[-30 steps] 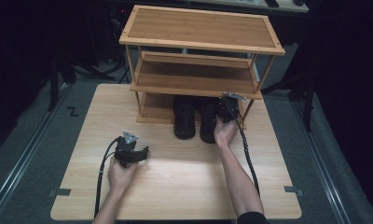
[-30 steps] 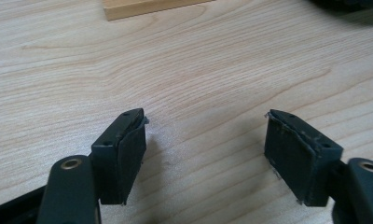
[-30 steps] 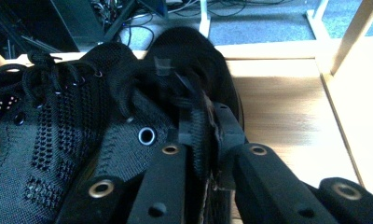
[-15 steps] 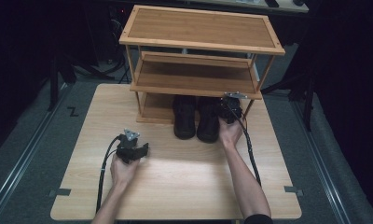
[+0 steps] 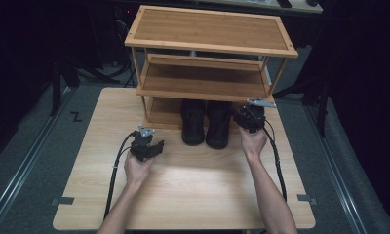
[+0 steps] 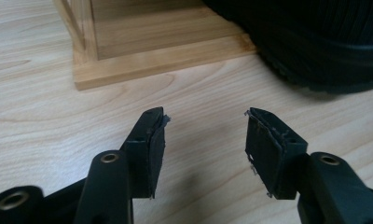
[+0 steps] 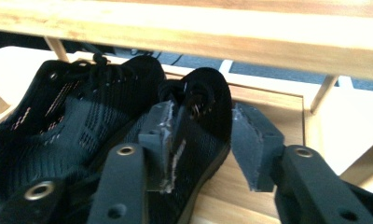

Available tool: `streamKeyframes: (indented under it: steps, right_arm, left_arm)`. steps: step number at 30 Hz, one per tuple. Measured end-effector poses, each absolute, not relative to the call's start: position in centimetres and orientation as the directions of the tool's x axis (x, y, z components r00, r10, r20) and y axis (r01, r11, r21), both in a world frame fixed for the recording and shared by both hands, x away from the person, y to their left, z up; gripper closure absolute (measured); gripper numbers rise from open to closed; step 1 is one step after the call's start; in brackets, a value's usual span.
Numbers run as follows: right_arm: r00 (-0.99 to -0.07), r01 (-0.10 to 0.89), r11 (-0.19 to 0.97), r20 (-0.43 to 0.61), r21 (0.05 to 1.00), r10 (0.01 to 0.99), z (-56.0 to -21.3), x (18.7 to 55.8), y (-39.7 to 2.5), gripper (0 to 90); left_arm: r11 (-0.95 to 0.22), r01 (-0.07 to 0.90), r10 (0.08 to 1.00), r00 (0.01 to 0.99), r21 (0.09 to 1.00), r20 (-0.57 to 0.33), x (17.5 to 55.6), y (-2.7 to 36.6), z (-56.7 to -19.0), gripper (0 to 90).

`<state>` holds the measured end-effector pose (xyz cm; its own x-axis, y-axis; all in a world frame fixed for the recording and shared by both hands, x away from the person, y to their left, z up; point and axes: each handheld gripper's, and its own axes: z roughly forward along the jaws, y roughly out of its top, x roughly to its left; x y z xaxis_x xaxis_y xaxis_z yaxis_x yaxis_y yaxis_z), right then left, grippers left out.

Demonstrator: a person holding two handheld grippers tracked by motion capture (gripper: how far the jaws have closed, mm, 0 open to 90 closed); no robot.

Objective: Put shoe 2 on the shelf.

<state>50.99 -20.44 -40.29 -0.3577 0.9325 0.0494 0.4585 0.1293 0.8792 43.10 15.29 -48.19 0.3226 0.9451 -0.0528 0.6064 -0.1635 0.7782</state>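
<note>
Right gripper (image 5: 245, 118) fingers (image 7: 254, 140) parted, straddling heel rim of right shoe (image 7: 198, 112), nothing clamped yet; shoe's long axis runs away from fingers, toe under rack (image 5: 203, 87) bottom shelf. Left shoe (image 5: 193, 122) beside it. Left gripper (image 5: 151, 146) fingers (image 6: 149, 140) released, empty, low over surface (image 5: 193, 185), shoe ahead to their right; right hand nearer

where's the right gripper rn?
In the high view the right gripper sits at the table's right, at the shoe rack's bottom tier, against the right shoe; its jaws stand open around that shoe's side wall.
</note>
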Motion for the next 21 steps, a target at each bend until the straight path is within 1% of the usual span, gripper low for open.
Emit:
streamKeyframes:
  steps: [3, 7, 10, 21]
  right_arm:
    - [-0.358, 0.45, 0.139, 0.035, 0.882, 0.933, -40.8, 50.3, -21.3, 64.2]
    - [-0.351, 0.49, 0.139, 0.049, 0.861, 0.935, -42.0, 50.1, -22.4, 65.1]
    - [-0.349, 0.518, 0.141, 0.058, 0.843, 0.935, -43.2, 50.1, -22.8, 66.0]
    - [-0.314, 0.61, 0.144, 0.071, 0.779, 0.947, -46.7, 51.3, -22.1, 70.0]
  left_arm:
    - [-0.165, 0.598, 0.943, 0.328, 0.784, -0.052, 43.5, 14.9, -47.8, 47.8]
    - [-0.129, 0.577, 0.943, 0.322, 0.806, -0.08, 44.0, 14.9, -47.8, 50.4]
    - [-0.15, 0.613, 0.946, 0.318, 0.776, -0.068, 44.9, 14.8, -48.0, 49.7]
    - [-0.159, 0.65, 0.95, 0.306, 0.743, -0.065, 47.9, 13.1, -48.2, 48.9]
